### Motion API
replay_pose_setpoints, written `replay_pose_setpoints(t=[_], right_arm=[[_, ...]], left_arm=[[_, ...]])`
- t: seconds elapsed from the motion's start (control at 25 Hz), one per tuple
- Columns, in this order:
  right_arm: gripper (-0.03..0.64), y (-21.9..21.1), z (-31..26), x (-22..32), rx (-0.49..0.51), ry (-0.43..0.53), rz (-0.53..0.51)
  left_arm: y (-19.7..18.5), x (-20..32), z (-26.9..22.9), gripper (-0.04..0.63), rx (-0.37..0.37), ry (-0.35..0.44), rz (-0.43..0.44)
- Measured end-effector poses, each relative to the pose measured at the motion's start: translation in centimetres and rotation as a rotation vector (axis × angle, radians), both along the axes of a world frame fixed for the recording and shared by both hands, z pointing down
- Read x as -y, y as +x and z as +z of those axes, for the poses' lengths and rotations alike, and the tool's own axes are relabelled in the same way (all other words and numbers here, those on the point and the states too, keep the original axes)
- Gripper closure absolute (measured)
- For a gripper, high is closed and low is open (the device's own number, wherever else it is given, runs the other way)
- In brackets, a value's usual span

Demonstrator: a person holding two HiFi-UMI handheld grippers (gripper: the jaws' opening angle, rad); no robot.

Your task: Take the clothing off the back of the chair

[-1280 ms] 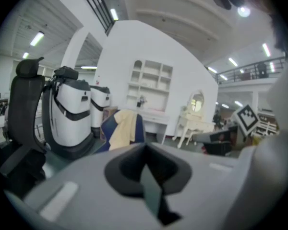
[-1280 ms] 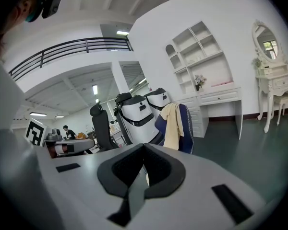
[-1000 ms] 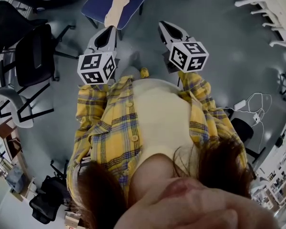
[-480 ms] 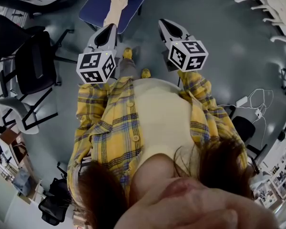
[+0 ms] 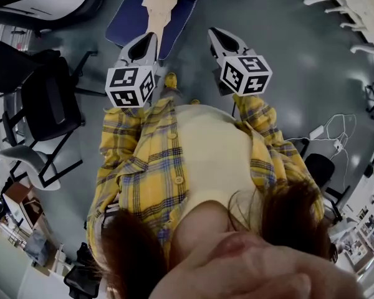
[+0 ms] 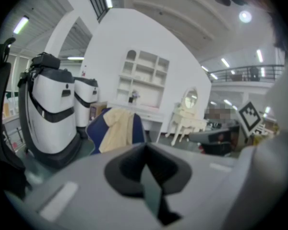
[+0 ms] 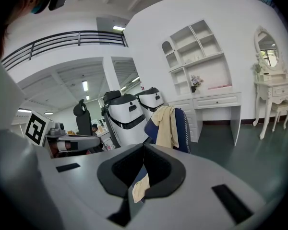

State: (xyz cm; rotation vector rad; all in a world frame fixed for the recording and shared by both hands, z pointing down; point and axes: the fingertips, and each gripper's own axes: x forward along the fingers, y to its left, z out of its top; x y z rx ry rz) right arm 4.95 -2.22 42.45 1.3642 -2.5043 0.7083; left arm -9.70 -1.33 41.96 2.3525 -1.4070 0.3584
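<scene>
A blue chair (image 5: pixel 128 14) stands on the grey floor just ahead of me, with a beige garment (image 5: pixel 157 2) draped over its back. The left gripper view shows the chair (image 6: pixel 98 128) and garment (image 6: pixel 116 131) straight beyond the jaws. In the right gripper view the chair (image 7: pixel 183 128) and garment (image 7: pixel 167 126) stand a little right of centre. My left gripper (image 5: pixel 146 39) and right gripper (image 5: pixel 215 35) are held side by side, short of the chair and touching nothing. Both pairs of jaws, left (image 6: pixel 145 150) and right (image 7: pixel 144 150), are shut and empty.
Black office chairs (image 5: pixel 47 95) stand to the left. Two white pod-shaped machines (image 6: pixel 48 114) sit beside the blue chair. Behind it are a white desk with shelves (image 7: pixel 206 99) and a white vanity table with a mirror (image 7: pixel 271 87). Cables (image 5: pixel 333 136) lie on the floor at right.
I have walked forward: the blue chair with the garment is closer and larger in the head view, and the black chairs at left slid back. Both grippers stayed shut.
</scene>
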Motion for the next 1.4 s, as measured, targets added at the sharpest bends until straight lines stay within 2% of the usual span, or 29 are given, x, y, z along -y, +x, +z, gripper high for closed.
replay_pose_setpoints(t=[0.36,0.76,1.08,1.4], right_arm=[[0.603,-2.6,0.1,4.7,-0.013,-0.011,0.036],[0.603,-4.5,-0.2,8.2,-0.027,-0.001,0.073],[0.603,-3.6,-0.2,11.0,-0.031,0.002,0.075],[0.603,-2.5,-0.1,15.9,-0.017,0.001,0.017]], left_arm=[[-3.1,5.0,0.5,0.591,0.025,-0.001,0.028],[-4.4,9.0,1.1,0.591,0.039,0.019,0.074],[-3.0,12.2,1.2,0.591,-0.005,0.018,0.055],[-0.5,18.0,1.0,0.589,-0.023,0.060,0.015]])
